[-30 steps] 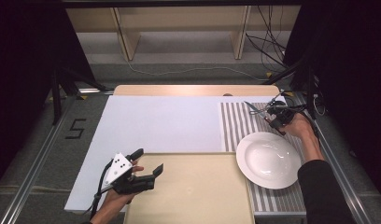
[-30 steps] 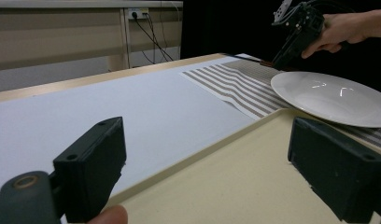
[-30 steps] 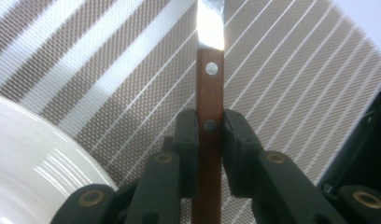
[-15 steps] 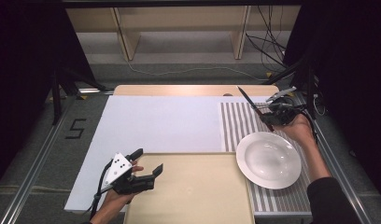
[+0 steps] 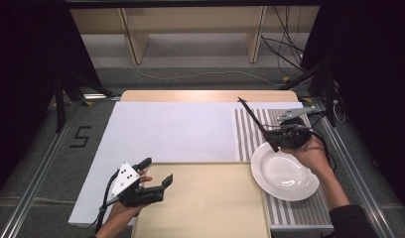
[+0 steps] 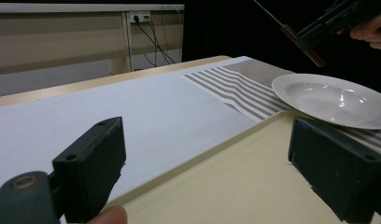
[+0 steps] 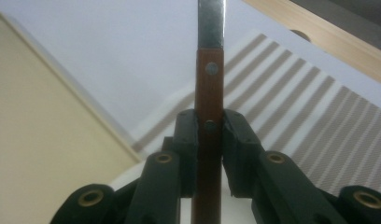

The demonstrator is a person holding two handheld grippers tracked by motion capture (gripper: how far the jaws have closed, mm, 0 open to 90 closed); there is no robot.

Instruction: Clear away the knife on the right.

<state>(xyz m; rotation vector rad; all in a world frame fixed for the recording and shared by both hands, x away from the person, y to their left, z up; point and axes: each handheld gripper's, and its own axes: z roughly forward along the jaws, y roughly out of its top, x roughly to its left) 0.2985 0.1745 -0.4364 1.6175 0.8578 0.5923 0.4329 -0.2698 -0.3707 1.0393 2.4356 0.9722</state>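
- Knife (image 5: 255, 124), gripped by its wooden handle in the right gripper (image 5: 277, 135), is held in the air over the striped placemat (image 5: 250, 129) near the table's far right corner, just beyond the white plate (image 5: 285, 173).
- Right gripper's jaws are nearly closed, clamped on both sides of the handle (image 7: 208, 140); the blade (image 7: 211, 23) points away up and left.
- Step in hand, as I judge it: carrying the knife across toward the beige cutting board (image 5: 205, 198) at the near edge.
- Next move calls for lowering it flat and level (blade clear of the plate rim).
- Left gripper (image 5: 156, 181) rests at the board's left edge, jaws wide apart and holding nothing.
- Handle is reddish-brown with two metal rivets; blade narrow, dark steel.
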